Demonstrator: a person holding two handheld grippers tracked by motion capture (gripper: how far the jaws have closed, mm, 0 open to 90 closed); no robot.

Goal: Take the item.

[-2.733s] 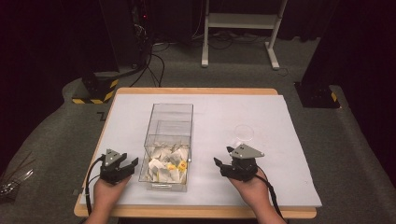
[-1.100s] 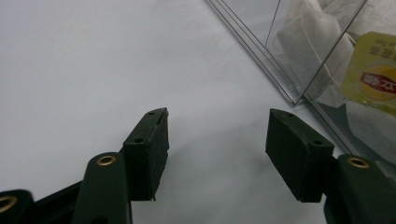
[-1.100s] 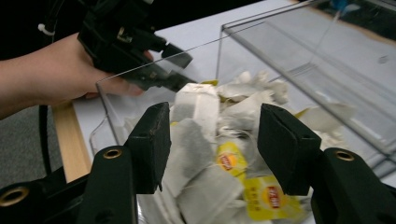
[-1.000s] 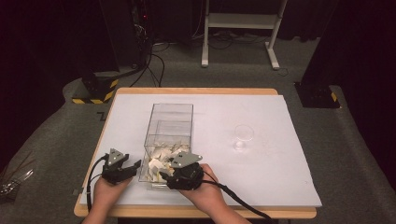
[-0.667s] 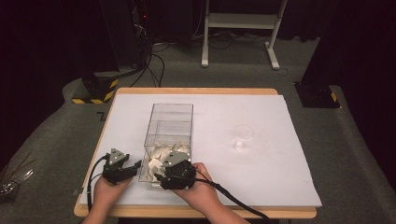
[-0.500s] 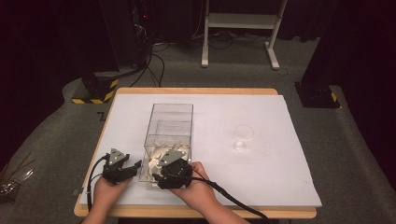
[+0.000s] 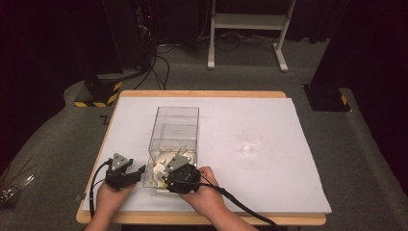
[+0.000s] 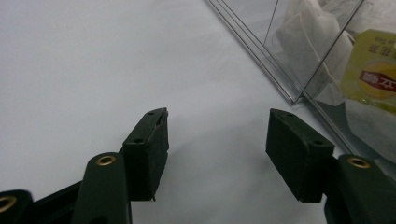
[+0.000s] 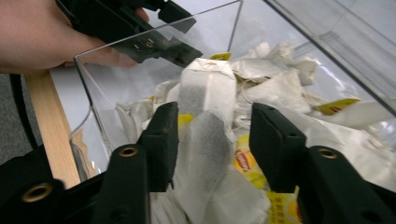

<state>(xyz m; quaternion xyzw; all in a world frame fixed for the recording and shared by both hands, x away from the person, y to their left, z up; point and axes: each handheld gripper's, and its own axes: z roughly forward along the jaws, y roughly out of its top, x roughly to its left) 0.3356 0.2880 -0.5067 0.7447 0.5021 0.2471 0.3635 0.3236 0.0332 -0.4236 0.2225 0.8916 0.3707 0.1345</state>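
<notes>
At the lower left of the high view, a hand (image 7: 108,198) is holding the left gripper (image 7: 139,170) just beside the left wall of a clear box (image 7: 176,126), which is standing on a white sheet (image 7: 269,120) covering a wooden table (image 7: 202,93). Seen through the left gripper view, its two black jaws are spreading wide apart over the bare white sheet (image 8: 84,60), released and grasping nothing, with the clear box (image 8: 289,60) cutting across the upper right of the frame.

Moving right to the lower centre of the high view, the right gripper (image 7: 169,169) is reaching into the near end of the box, where a heap of tea bags (image 7: 166,156) is lying. In the right gripper view, its jaws are standing apart with one tea bag (image 9: 205,140) sitting between them; neither jaw is pressing on it, so the gripper is released. More tea bags (image 9: 280,79) with yellow tags (image 9: 337,106) are piling up behind, toward the upper right. The left gripper (image 9: 180,35) and its hand (image 9: 42,35) are showing through the box wall at the upper left of that frame.

Farther right in the high view, a small clear cup (image 7: 251,139) is standing alone on the sheet, well apart from the box.
</notes>
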